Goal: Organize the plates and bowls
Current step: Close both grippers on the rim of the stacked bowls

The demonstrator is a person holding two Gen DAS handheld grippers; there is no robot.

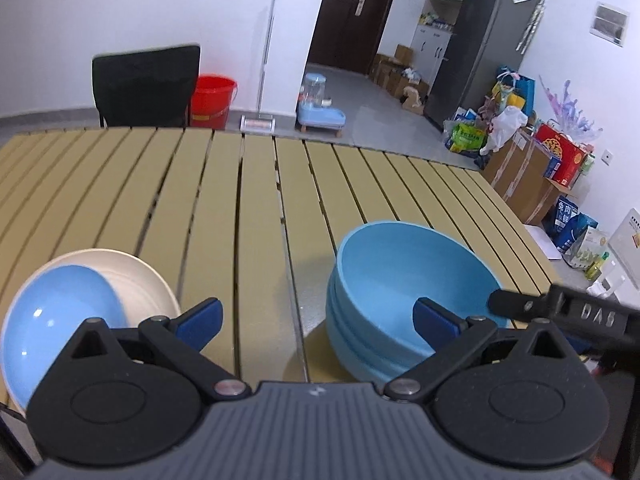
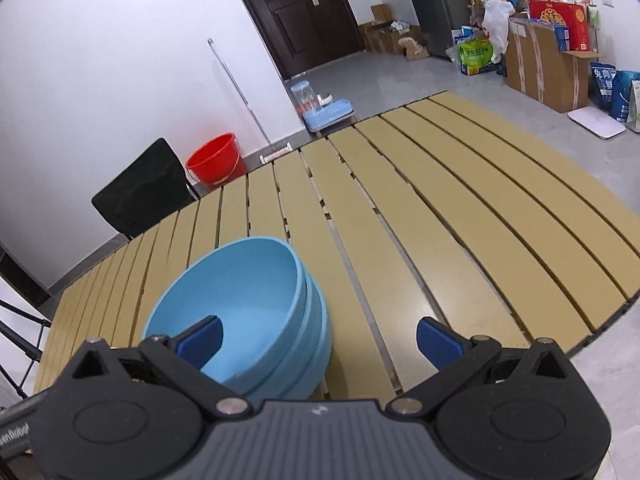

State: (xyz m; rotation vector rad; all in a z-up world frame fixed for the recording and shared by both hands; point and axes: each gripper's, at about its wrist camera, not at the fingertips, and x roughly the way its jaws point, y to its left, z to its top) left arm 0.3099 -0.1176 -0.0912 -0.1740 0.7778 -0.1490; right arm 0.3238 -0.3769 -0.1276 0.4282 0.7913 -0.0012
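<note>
**Bowls stacked on the slatted table, both tongs spread wide**

Bowls, pale blue and nested in a stack (image 1: 400,304), stand on the yellow slatted table (image 1: 248,208) between the two tools. The left gripper (image 1: 318,318) has its blue-padded fingers (image 1: 200,316) far apart and holds nothing; the right-hand pad lies in front of the stack's inner wall, but whether it touches the bowl cannot be told. At the right edge of that view a black part of the other tool (image 1: 560,312) reaches to the stack's rim.

The right gripper (image 2: 320,338) is likewise spread wide and empty. Its left pad (image 2: 200,338) sits over the open mouth of the top bowl, while the other pad lies over bare slats to the right. In this view the stack (image 2: 248,312) appears tilted, at least three rims showing one under another.

Left of the left tool, near the table's front edge, a blue plate (image 1: 56,324) lies on a cream plate (image 1: 136,280), the cream rim showing behind it.

Beyond the far edge of the table stand a black chair (image 1: 144,84), a red bucket (image 1: 212,100), a mop (image 1: 264,64) leaning on the white wall, and a blue pet feeder (image 1: 320,108). Farther right are a dark door (image 1: 352,16), a grey fridge (image 1: 484,40) and cardboard boxes (image 1: 524,176) on the floor.
</note>
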